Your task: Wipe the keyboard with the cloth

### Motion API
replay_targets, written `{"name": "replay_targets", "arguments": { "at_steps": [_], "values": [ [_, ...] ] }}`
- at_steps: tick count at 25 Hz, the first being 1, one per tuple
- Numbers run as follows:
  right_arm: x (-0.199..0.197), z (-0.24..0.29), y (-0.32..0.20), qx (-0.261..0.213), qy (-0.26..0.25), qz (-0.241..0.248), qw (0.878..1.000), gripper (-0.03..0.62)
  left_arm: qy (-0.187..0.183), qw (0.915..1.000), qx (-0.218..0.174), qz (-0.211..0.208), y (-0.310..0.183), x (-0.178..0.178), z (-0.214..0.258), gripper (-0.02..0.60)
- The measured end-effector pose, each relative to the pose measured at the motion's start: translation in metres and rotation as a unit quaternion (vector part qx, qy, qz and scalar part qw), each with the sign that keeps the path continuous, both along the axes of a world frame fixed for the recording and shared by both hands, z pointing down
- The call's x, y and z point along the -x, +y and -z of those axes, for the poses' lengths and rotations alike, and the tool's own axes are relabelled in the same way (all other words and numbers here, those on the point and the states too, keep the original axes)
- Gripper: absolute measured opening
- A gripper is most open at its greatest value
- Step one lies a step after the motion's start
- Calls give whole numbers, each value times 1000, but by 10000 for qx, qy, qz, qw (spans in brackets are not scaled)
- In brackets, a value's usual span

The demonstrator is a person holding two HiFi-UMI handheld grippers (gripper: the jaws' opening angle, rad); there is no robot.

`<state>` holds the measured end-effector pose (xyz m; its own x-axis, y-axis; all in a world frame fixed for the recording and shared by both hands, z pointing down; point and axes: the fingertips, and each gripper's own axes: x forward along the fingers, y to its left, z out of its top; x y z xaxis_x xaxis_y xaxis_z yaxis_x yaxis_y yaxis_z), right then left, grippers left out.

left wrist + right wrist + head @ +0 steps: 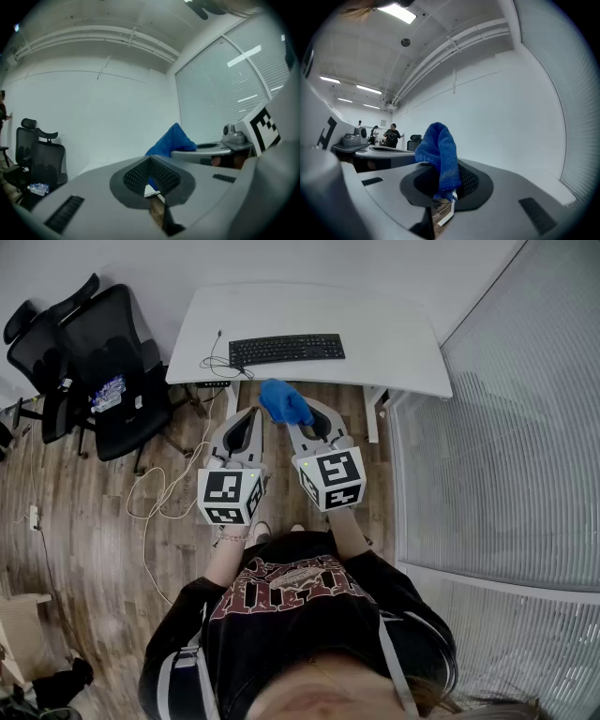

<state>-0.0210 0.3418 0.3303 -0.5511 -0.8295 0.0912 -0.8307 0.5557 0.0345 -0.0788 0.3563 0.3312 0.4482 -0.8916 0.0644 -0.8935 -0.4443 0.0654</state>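
Holding the cloth (284,402) clamped by a small fold only, the right gripper (439,197) could let it slip before reaching the keyboard (286,349) on the far desk (394,334), while the left gripper (154,187), jaws together and empty, gives no support.

Office. White bench (394,343) with black keyboard (286,349) against plain white wall. Black swivel office chairs (103,362) alongside. Wood-look floor (84,549) with loose cables (155,493). Glass partition with blinds (506,456). Strip ceiling lights (396,11).
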Motion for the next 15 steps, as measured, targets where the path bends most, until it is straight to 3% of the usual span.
{"name": "replay_targets", "arguments": {
  "at_steps": [15],
  "values": [
    [-29, -5, -1, 25, -161, 140, 9998, 64, 30, 10000, 68, 58, -2, -28, -7, 34]
  ]
}}
